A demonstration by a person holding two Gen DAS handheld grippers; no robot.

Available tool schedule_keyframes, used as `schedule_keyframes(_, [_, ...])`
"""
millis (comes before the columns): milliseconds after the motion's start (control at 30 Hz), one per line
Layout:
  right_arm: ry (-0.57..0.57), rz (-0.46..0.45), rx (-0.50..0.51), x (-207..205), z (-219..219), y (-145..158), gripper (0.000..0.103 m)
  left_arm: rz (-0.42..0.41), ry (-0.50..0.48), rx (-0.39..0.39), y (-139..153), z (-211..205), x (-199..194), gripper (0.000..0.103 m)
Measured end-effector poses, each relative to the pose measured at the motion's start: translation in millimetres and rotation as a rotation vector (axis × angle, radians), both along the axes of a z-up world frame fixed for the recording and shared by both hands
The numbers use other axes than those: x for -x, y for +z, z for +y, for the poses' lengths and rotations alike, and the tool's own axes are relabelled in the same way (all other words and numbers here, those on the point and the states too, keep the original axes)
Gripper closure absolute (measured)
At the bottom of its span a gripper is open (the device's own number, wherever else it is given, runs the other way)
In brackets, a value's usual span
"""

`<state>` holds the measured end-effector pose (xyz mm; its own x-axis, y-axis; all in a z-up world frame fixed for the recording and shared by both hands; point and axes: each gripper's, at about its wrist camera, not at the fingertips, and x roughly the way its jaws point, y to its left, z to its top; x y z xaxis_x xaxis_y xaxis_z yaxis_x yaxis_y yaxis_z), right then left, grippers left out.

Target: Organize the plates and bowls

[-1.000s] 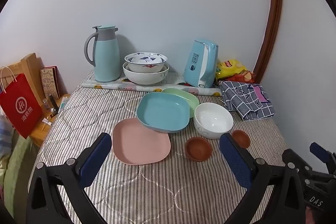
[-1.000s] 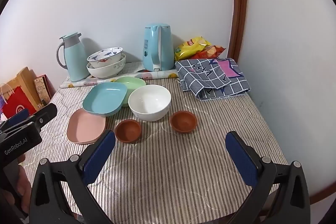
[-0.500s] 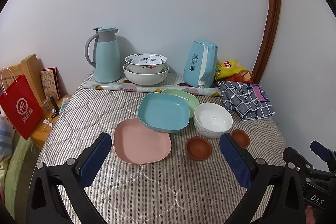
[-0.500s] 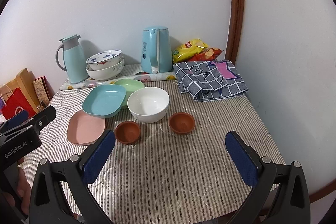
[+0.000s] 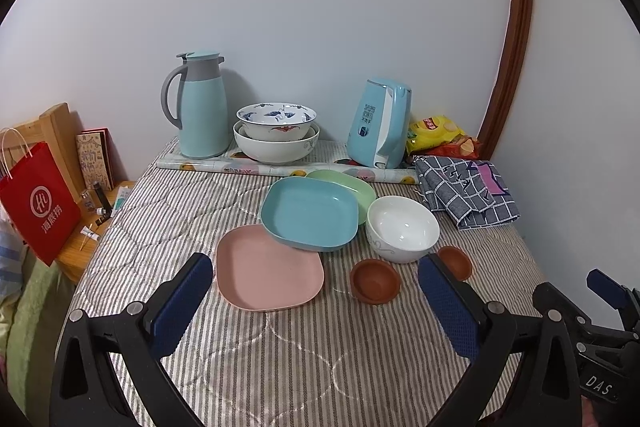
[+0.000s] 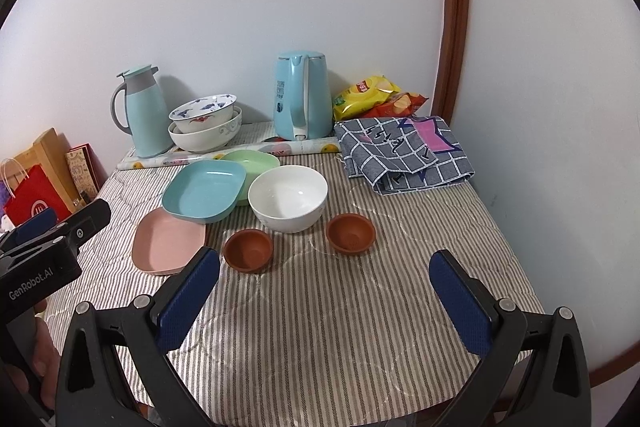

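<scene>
Both the left tongs (image 5: 314,297) and the right tongs (image 6: 325,289) hang spread wide and empty over the table's (image 6: 360,327) near edge. Just beyond them sit two small brown bowls (image 6: 248,250), a white bowl (image 6: 288,198) and a pink plate (image 5: 269,269), the blue plate (image 5: 310,213) tilted over it and over a green one (image 5: 352,183) toward the back edge. Lifting the blue plate by its rim first looks wisest, since it leans on both.
</scene>
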<state>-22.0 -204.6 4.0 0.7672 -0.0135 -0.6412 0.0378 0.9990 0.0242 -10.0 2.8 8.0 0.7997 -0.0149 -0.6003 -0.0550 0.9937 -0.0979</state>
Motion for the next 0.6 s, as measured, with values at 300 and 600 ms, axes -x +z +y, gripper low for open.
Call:
schedule_keyframes(300, [-0.003,-0.007,-0.002,2.4,-1.7,2.3,0.0,-0.005,-0.005,0.001,1.2,-1.6,2.7,0.0])
schedule_keyframes(600, [0.0,-0.006,-0.001,2.8,0.2,2.7,0.0,-0.008,-0.005,0.006,1.7,0.3,4.1,0.0])
